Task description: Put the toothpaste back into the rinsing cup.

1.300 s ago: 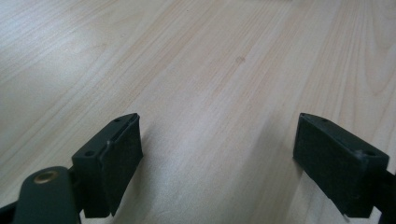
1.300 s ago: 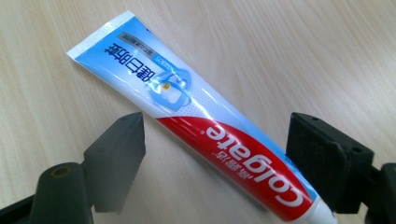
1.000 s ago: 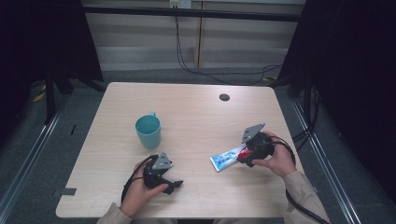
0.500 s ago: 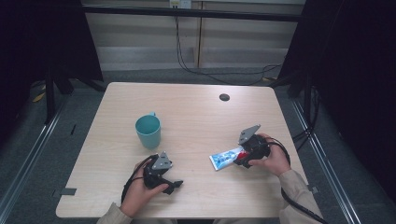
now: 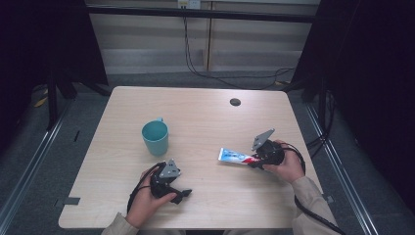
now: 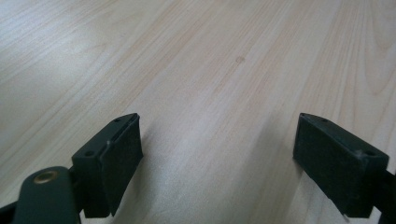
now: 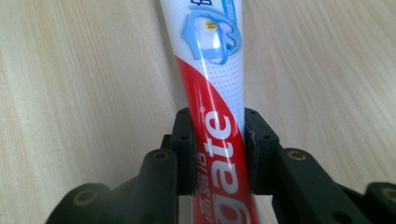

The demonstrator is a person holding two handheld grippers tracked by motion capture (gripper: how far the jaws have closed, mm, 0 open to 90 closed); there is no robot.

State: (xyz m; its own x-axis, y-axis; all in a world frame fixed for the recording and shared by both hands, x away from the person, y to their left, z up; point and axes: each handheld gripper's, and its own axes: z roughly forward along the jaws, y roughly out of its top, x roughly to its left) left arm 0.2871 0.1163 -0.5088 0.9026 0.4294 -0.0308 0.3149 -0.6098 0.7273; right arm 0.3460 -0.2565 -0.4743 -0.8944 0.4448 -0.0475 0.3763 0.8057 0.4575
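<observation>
On the counter's [image 5: 205, 112] right half, a toothpaste tube [image 5: 234, 156] lies flat, long axis across the counter, its free end pointing left toward a teal mug [image 5: 155, 137]. The right tool [image 5: 254, 160] is clamped on the tube's red end, jaws pressed against both sides. The mug stands upright, well apart from the tube; its contents cannot be told. The left tool [image 5: 183, 194], jaws spread wide, rests on bare wood near the front edge.
</observation>
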